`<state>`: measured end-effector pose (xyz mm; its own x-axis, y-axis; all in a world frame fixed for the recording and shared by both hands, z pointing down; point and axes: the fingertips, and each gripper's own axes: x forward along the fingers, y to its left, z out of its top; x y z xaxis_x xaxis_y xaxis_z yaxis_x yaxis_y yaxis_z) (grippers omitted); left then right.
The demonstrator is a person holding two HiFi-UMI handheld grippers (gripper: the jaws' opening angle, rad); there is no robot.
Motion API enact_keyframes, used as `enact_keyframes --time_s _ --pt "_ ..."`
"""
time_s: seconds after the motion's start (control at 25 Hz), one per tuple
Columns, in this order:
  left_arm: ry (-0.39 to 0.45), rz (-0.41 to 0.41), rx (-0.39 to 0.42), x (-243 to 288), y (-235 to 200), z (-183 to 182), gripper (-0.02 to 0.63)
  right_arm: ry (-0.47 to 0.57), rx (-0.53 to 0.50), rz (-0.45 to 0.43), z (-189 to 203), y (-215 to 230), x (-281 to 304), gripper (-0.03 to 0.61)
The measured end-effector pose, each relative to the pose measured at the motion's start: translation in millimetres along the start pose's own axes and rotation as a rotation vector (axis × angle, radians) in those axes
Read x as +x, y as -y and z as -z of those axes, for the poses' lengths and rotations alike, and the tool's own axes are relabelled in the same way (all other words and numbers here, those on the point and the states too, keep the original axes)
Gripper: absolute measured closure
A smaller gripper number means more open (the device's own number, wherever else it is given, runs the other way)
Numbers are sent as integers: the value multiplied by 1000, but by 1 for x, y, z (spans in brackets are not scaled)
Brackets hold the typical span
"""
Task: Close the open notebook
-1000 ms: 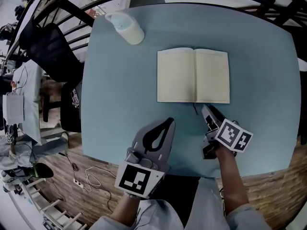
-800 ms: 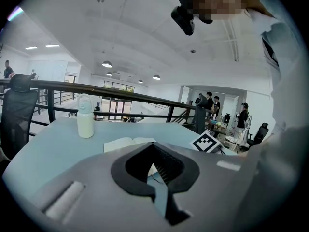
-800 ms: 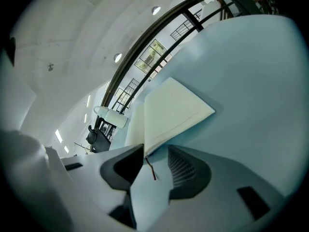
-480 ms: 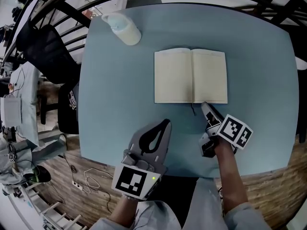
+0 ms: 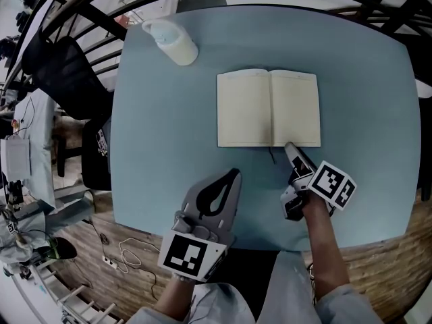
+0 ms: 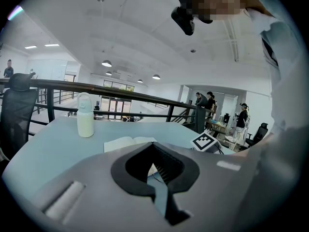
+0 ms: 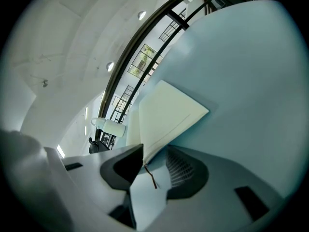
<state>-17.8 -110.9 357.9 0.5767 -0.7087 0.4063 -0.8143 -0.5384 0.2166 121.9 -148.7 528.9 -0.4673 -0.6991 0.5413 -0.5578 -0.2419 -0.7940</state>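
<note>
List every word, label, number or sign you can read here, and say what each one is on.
No text can be read in these views.
The notebook: its open pages show no legible writing.
The bottle: no readable label.
The marker cubes: black-and-white square patterns only, no letters or digits.

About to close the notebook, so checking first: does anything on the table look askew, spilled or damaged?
Nothing serious. The notebook lies flat and open, the bottle stands upright, and nothing is spilled. One oddity: a thin bookmark ribbon trails out of the spine onto the table, right by the open right gripper.
</note>
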Motion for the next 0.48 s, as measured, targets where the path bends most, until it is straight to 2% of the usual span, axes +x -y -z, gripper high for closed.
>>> enact_keyframes --time_s 0.32,0.48 --pt "-18 1 -16 0 0 3 611 28 9 -13 -1 4 -3 536" --pt "-14 -1 -18 0 0 2 611 34 18 -28 -2 3 -4 548"
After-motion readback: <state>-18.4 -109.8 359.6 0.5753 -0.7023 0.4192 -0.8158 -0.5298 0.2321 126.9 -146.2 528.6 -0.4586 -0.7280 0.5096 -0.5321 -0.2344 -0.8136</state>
